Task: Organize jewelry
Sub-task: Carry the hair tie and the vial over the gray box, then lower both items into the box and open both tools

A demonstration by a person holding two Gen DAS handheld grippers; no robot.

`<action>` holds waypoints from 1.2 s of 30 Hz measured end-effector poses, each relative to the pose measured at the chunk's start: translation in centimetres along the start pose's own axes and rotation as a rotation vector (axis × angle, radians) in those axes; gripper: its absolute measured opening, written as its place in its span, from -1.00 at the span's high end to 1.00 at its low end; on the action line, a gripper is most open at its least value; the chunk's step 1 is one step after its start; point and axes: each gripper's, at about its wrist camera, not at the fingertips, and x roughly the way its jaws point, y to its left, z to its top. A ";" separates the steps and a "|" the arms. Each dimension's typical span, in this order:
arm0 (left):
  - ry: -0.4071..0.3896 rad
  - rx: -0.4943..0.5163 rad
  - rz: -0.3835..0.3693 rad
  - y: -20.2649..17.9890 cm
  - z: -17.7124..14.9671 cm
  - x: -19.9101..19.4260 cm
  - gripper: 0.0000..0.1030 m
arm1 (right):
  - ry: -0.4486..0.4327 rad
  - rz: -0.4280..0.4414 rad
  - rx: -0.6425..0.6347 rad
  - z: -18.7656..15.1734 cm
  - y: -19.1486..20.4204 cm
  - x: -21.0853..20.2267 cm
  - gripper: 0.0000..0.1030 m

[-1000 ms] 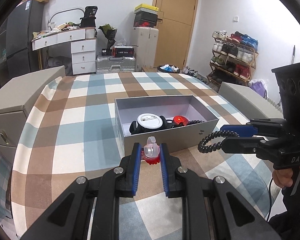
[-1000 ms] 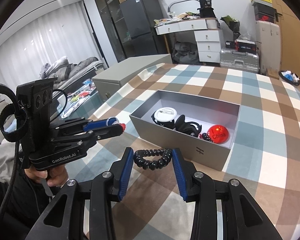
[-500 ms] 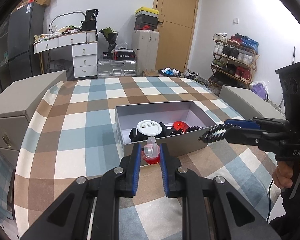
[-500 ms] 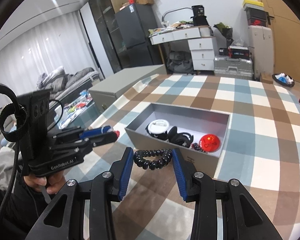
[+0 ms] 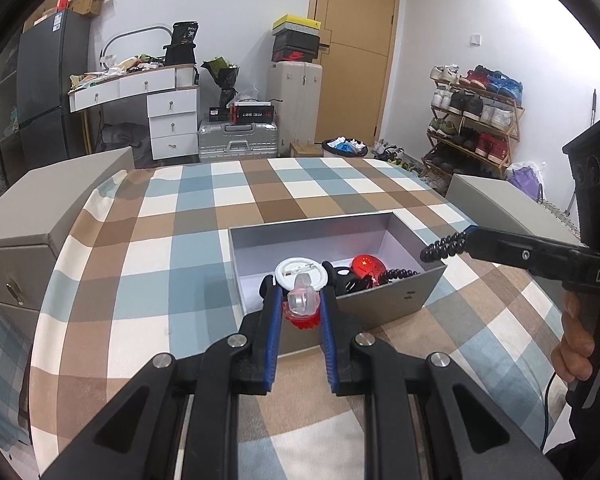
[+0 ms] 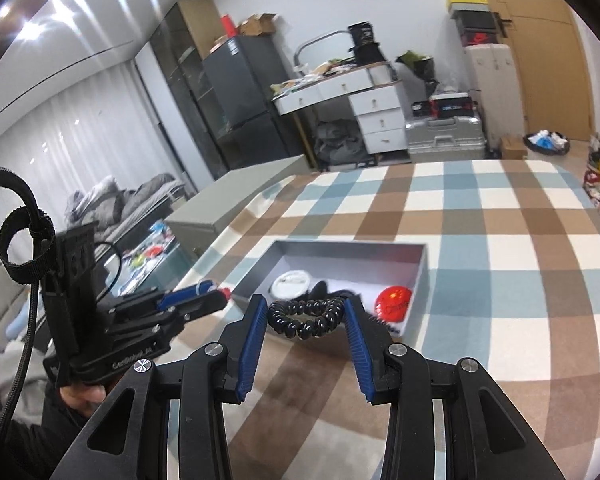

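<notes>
An open grey box (image 5: pixel 420 288) (image 6: pixel 418 280) lies on the checked tablecloth, holding a white round case (image 5: pixel 300 271) (image 6: pixel 291 283), a black item (image 5: pixel 346 280), a red badge (image 5: pixel 366 266) (image 6: pixel 394 300) and a black coiled band (image 5: pixel 398 275). My left gripper (image 5: pixel 299 306) is shut on a small clear and red trinket (image 5: pixel 302 307), just over the box's near wall. My right gripper (image 6: pixel 306 314) is shut on a black spiral hair tie (image 6: pixel 306 318), which hangs above the box's right end (image 5: pixel 444 247).
The table (image 5: pixel 172 240) carries a blue, brown and white checked cloth. Grey cabinets (image 5: pixel 40 208) flank it on both sides. A desk (image 5: pixel 140 88), suitcases and a shoe rack (image 5: pixel 472 120) stand behind. A hand (image 5: pixel 580 344) grips the right tool's handle.
The right gripper has lifted and moved the spiral hair tie from beside the box's front to above its right end. The left gripper has stayed nearly still with its trinket.
</notes>
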 end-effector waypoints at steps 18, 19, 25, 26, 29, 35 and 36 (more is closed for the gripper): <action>0.039 -0.011 0.013 -0.8 1.7 3.6 0.73 | 0.020 -0.030 0.159 0.9 -2.6 3.6 0.22; 0.042 -0.013 0.014 -0.8 1.7 3.8 0.73 | 0.020 -0.035 0.166 0.9 -2.7 3.7 0.22; 0.047 -0.003 0.044 -0.9 1.9 4.7 0.73 | 0.027 -0.052 0.197 0.7 -3.1 4.6 0.21; 0.050 -0.004 0.046 -0.9 1.9 4.8 0.73 | 0.030 -0.052 0.199 0.7 -3.1 4.6 0.18; 0.048 -0.009 0.045 -0.8 2.0 4.8 0.73 | 0.024 -0.058 0.205 0.8 -3.1 4.6 0.11; 0.045 -0.013 0.038 -0.8 2.1 4.7 0.73 | 0.016 -0.061 0.180 0.9 -2.7 3.9 0.05; 0.045 -0.011 0.036 -0.9 2.1 4.7 0.73 | 0.014 -0.063 0.177 1.0 -2.7 3.8 0.05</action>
